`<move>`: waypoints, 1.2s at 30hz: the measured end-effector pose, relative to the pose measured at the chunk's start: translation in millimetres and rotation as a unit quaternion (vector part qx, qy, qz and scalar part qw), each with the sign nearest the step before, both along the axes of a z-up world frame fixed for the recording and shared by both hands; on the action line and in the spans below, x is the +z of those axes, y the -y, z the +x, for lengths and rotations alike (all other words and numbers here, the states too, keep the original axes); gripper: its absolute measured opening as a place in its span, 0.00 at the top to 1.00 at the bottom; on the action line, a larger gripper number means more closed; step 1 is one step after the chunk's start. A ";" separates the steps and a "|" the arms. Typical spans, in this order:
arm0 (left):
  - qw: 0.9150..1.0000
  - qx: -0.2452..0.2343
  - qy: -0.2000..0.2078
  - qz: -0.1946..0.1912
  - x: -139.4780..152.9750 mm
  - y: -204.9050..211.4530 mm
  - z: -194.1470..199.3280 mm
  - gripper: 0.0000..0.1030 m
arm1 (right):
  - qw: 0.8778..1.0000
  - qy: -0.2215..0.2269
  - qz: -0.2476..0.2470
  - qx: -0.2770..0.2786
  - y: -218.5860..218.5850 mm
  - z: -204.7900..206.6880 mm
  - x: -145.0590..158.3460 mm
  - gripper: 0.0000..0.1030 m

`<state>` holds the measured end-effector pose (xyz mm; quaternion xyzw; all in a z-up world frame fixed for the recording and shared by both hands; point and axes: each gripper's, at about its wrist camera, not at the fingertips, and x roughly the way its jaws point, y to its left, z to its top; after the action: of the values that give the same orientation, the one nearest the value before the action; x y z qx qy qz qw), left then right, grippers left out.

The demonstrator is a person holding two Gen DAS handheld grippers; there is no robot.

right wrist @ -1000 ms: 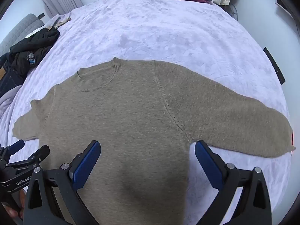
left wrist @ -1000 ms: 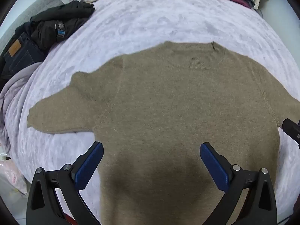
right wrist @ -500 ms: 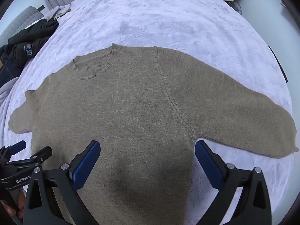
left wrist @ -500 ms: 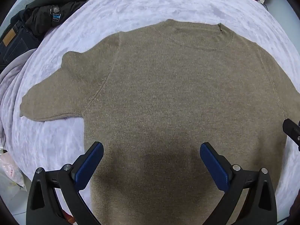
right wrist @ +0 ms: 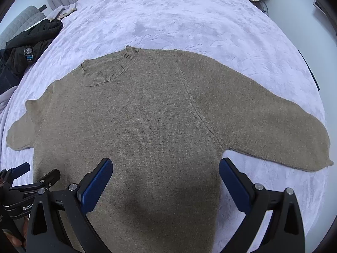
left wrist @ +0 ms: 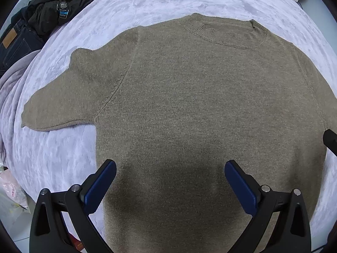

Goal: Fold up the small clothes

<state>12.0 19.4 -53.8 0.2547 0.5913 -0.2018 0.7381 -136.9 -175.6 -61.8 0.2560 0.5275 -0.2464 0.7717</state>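
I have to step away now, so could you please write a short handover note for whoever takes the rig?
Left gripper: open, holding nothing, above the lower body of the sweater.
Right gripper: open, holding nothing, above the same sweater, nearer its right sleeve.
Sweater: spread flat, neckline away from you, both sleeves out to the sides, on the lavender bedspread.
Done: laid out; no fold made.
Left: fold the sleeves in, then the body.
Other clothes lie at the bed's far edges.
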 end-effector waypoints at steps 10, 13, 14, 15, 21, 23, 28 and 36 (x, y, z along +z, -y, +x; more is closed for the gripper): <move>1.000 0.007 0.003 0.001 0.5 2.8 0.1 0.00 | 1.000 -0.010 0.003 0.004 -3.7 6.5 -6.8 0.02; 1.000 0.007 0.005 0.003 2.9 0.4 -2.2 0.00 | 1.000 -0.014 0.001 0.006 -5.6 8.8 -8.9 0.02; 1.000 0.007 0.005 0.003 4.5 -0.8 -1.0 0.00 | 1.000 -0.016 0.000 0.006 -5.9 9.2 -9.6 0.02; 1.000 0.009 0.005 0.006 4.5 7.6 0.9 0.00 | 1.000 -0.017 0.000 0.006 -6.3 9.6 -10.3 0.02; 1.000 0.012 0.006 0.009 4.7 17.9 5.9 0.00 | 1.000 -0.020 0.003 0.003 -7.3 10.0 -13.4 0.02; 1.000 0.012 0.006 0.009 4.6 18.3 5.9 0.00 | 1.000 -0.021 0.004 0.004 -6.5 10.9 -14.5 0.02; 1.000 0.011 0.007 0.010 4.6 15.5 9.4 0.00 | 1.000 -0.026 0.006 0.005 -6.0 12.8 -17.0 0.02; 1.000 0.009 0.010 0.013 4.3 9.4 11.8 0.00 | 1.000 -0.030 0.006 0.005 -4.0 15.1 -20.1 0.02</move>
<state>23.8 10.0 -49.5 0.2605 0.5887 -0.1848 0.7426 -121.8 -171.5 -81.9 0.2507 0.5532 -0.2464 0.7553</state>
